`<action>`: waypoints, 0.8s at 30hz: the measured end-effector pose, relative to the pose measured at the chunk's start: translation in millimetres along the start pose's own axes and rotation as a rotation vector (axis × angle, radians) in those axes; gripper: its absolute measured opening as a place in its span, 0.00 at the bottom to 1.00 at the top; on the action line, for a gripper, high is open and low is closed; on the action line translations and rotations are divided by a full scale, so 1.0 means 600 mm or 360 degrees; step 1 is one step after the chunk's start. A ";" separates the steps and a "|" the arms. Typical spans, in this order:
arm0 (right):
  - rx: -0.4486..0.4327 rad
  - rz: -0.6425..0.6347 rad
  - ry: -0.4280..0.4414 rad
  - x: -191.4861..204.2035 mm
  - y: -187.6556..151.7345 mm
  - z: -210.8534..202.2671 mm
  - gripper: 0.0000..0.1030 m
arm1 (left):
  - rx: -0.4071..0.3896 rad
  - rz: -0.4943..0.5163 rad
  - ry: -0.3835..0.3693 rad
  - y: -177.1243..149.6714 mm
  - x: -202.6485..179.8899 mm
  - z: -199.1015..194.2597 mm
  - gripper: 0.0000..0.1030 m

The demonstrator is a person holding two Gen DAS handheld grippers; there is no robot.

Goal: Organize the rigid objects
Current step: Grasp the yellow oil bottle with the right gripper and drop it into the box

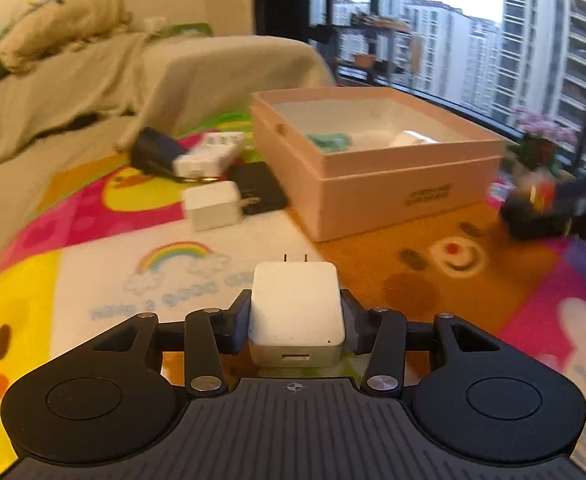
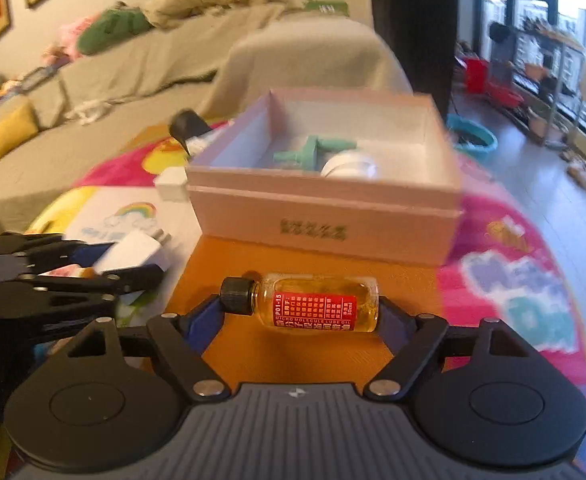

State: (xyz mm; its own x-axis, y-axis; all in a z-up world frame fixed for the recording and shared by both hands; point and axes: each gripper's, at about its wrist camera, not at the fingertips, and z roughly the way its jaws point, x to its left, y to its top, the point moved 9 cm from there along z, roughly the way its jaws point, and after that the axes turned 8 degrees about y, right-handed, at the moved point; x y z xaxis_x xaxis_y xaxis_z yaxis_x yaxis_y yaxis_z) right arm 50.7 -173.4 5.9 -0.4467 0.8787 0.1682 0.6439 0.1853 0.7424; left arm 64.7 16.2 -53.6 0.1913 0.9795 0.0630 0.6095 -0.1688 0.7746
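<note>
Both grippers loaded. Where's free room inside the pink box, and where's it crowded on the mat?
Pink box: the left and far parts of its floor look bare; the teal part and white jar sit front-centre to right. On the mat, the orange patch before the box is open. Crowded: left of the box, with chargers and a black case.

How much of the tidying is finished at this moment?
Done: a green part and a white jar lie in the pink box. In hand: the left hand-held gripper holds a white charger; the right hand-held gripper holds an oil bottle. Left: another charger, a black case and more on the mat.
</note>
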 end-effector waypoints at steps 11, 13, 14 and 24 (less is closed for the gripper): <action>-0.0338 -0.0085 -0.0138 -0.064 0.103 -0.074 0.79 | -0.0343 -0.0120 -0.0211 0.233 -0.059 0.007 0.48; -0.0319 -0.0075 -0.0137 -0.069 0.107 -0.061 0.79 | -0.0333 -0.0169 -0.0186 0.238 -0.056 0.026 0.46; -0.0309 -0.0068 -0.0142 -0.071 0.110 -0.054 0.79 | -0.0333 -0.0191 -0.0207 0.238 -0.053 0.027 0.46; -0.0254 -0.0146 -0.0146 -0.084 0.224 0.066 0.79 | -0.0149 -0.0181 -0.0205 0.105 0.015 -0.038 0.46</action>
State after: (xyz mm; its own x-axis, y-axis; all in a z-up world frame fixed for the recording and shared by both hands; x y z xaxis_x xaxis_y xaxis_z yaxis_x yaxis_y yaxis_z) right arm 184.2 -175.1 71.3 -0.4359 0.8990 0.0411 0.4933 0.2005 0.8464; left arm 87.4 16.9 10.0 0.2257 0.9685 -0.1050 0.5599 -0.0408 0.8275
